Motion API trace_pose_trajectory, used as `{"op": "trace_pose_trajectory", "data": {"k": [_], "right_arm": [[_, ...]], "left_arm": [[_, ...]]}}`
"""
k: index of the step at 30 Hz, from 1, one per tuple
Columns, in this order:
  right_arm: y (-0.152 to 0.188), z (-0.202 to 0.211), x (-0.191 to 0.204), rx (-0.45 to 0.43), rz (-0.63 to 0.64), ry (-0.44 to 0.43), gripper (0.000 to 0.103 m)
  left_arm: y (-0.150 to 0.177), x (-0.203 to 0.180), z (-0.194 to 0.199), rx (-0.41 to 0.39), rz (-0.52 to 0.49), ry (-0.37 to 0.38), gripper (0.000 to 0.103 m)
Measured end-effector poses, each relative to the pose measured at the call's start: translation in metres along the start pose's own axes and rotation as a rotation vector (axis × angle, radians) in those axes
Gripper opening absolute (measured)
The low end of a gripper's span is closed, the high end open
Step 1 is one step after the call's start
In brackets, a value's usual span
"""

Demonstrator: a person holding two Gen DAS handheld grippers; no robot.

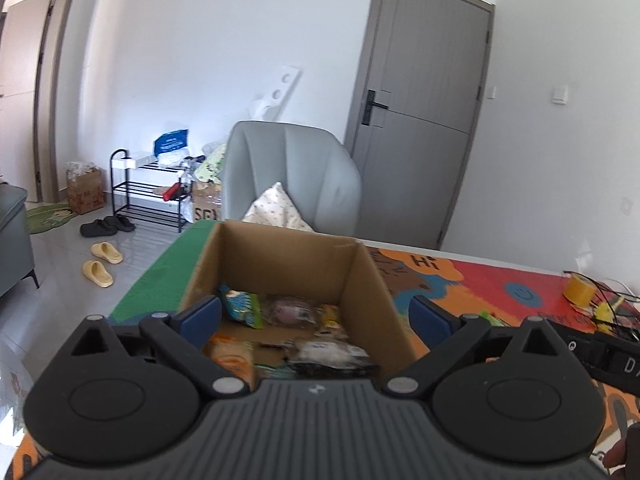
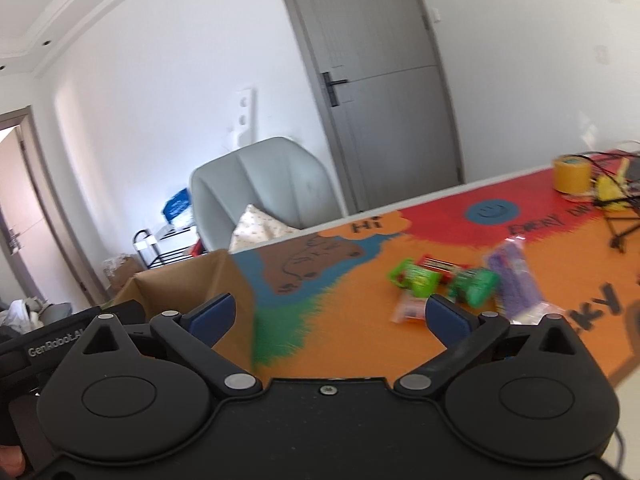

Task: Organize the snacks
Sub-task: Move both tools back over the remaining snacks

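Note:
An open cardboard box (image 1: 288, 258) stands on the colourful table mat (image 1: 480, 280). Several snack packets lie inside it, among them a green packet (image 1: 242, 306) and a pink one (image 1: 290, 310). My left gripper (image 1: 316, 318) is open and empty, hovering over the box's near edge. In the right wrist view the box (image 2: 188, 284) is at the left. My right gripper (image 2: 330, 312) is open and empty above the mat. Loose snacks lie ahead to the right: two green packets (image 2: 416, 278) (image 2: 476, 284), a purple packet (image 2: 516, 284), a small pink packet (image 2: 410, 308).
A roll of yellow tape (image 2: 572, 174) and black cables (image 2: 620, 216) sit at the table's far right. A grey armchair (image 1: 288, 172) with a cushion stands behind the table. A shoe rack (image 1: 152, 192) and slippers are on the floor at the left.

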State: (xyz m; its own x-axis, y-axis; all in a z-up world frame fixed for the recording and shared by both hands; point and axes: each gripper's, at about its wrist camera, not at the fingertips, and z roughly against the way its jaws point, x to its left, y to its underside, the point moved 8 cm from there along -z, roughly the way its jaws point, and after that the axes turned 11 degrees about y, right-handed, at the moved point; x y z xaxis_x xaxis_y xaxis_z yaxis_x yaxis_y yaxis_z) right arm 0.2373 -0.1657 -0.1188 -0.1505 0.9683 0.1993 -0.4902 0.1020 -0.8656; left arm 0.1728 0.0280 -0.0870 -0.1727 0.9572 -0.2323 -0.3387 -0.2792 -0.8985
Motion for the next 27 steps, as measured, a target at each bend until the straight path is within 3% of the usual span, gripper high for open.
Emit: {"op": "trace_pose_trajectory", "data": {"k": [13, 27], "right_arm": [[0.002, 0.018, -0.086, -0.022, -0.026, 0.136, 0.103], [0.007, 0.022, -0.135, -0.013, -0.051, 0.191, 0.103]], "left_arm": [[0.02, -0.067, -0.01, 0.045, -0.073, 0.128, 0.099], [0.047, -0.121, -0.04, 0.133, -0.102, 0.227, 0.099]]}}
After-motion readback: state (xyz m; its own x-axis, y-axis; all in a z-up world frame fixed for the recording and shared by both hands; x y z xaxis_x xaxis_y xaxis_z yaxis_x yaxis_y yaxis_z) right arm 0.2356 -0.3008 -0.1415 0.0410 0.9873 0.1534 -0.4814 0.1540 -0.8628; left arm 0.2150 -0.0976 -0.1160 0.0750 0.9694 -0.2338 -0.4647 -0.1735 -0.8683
